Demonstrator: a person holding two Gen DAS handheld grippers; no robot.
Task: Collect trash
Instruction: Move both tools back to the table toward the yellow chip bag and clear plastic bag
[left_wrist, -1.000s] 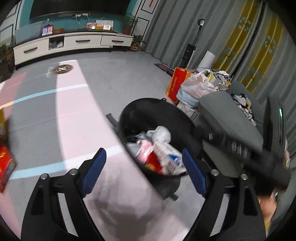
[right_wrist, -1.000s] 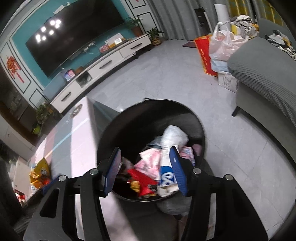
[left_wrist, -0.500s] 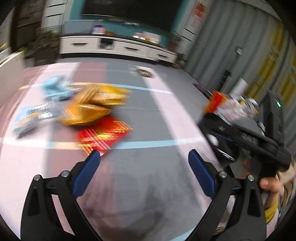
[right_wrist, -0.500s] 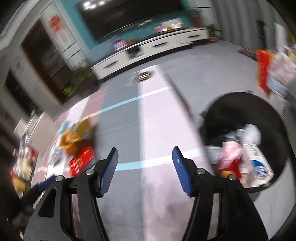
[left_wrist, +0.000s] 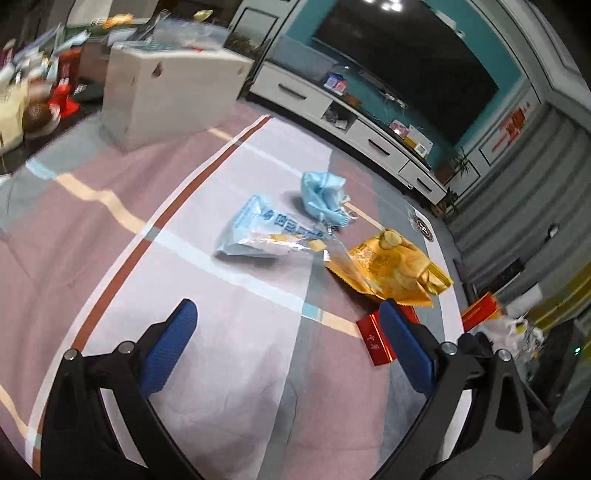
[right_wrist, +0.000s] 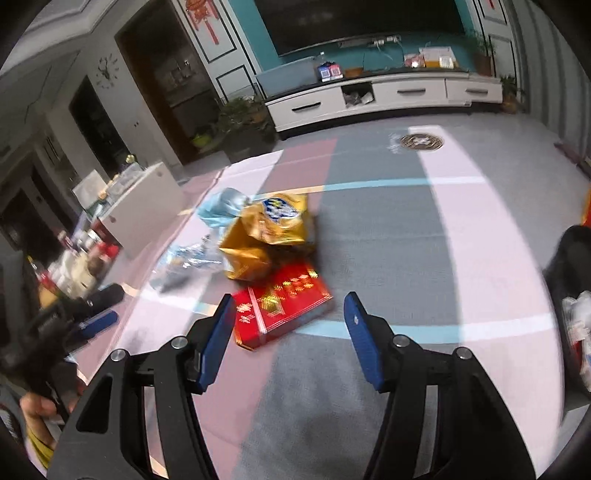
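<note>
Both grippers, left (left_wrist: 284, 341) and right (right_wrist: 290, 332), hang over the rug (left_wrist: 221, 369) with fingers spread, holding nothing. Red box (right_wrist: 282, 308) lies just ahead between the right fingers; gold bag (right_wrist: 269, 236), blue wrapper (left_wrist: 266, 230) and mask (left_wrist: 323, 197) beyond.

A home living room: wall-mounted television (right_wrist: 354, 22) above a white media cabinet (right_wrist: 384, 98), patterned floor mat (right_wrist: 406, 236)
</note>
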